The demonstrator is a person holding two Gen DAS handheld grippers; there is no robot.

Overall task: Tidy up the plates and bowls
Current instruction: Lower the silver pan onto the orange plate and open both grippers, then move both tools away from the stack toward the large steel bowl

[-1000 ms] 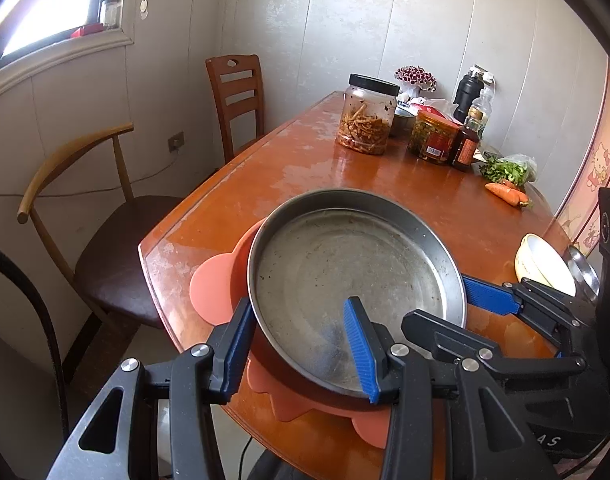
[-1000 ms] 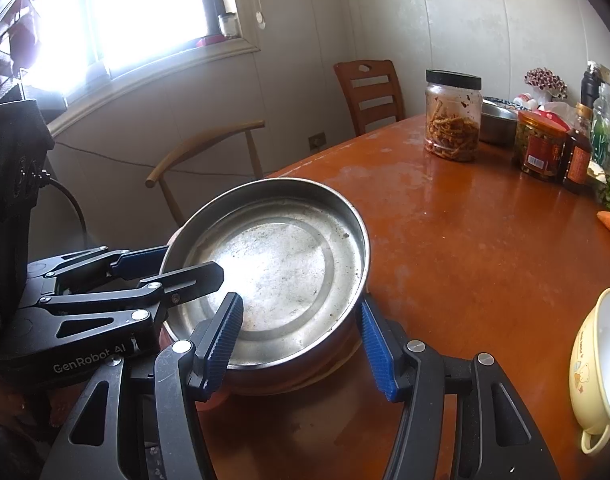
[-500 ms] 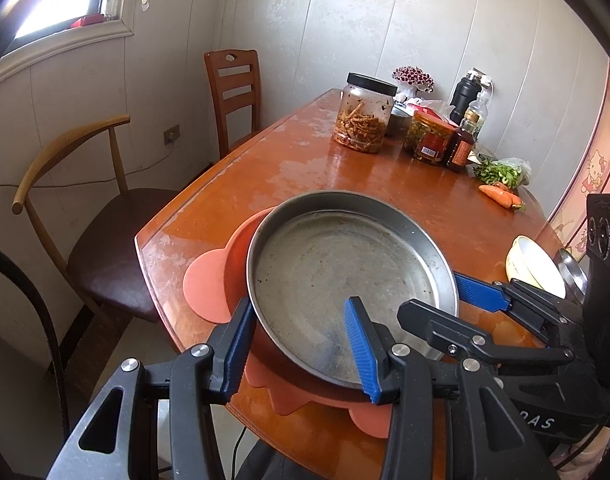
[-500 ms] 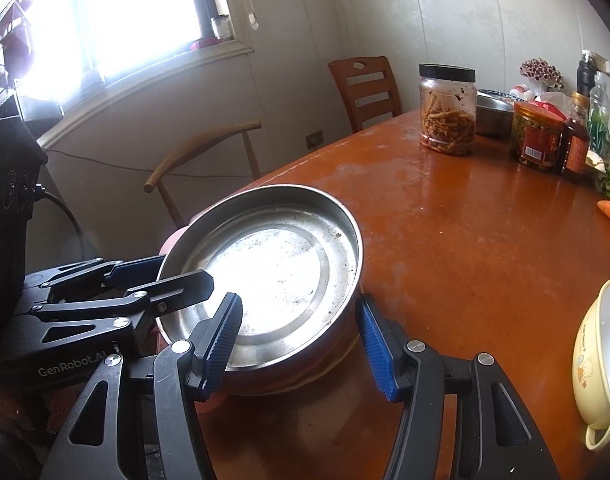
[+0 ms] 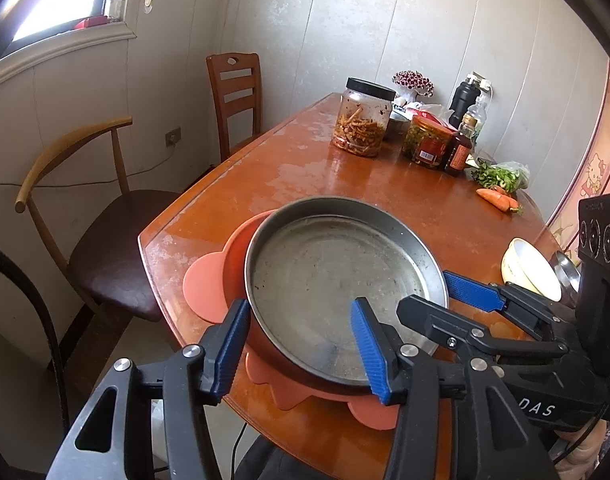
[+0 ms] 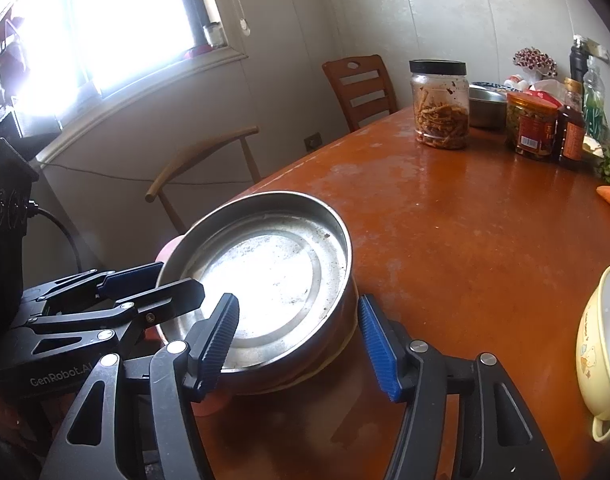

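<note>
The left gripper (image 5: 301, 344) straddles the near rim of the metal pan (image 5: 341, 280): one blue pad sits outside the wall, the other inside over the floor. Its jaws have just been opening, and the pads now stand slightly clear of the rim, so the pan is not clamped. The right gripper (image 6: 301, 336) straddles the rim on the opposite side, jaws also just opening, with a visible gap at the outer pad.

Step in hand, as judged: release of the pan onto the stack. Open both grippers evenly, then withdraw each along the line of its fingers (lifting the inner pad over the rim first), so that neither pad drags the pan sideways.

The pan rests at the near desk corner on an orange bowl (image 5: 235, 256), which sits on a salmon mat (image 5: 203, 284) with lobed edges. The pan is round, shallow, flat-floored and straight-walled; the steel is dull, speckled and glossy under window glare. The mat looks soft and matte, likely silicone.

The desk (image 5: 345, 176) is glossy orange-brown with worn pale patches. To the right lies a cream bowl (image 6: 601, 344), enamel-like, with a loop handle, still unsorted. Farther off stand a jar (image 5: 363, 120) with a black lid, other jars and bottles, and a carrot (image 5: 497, 198).
</note>
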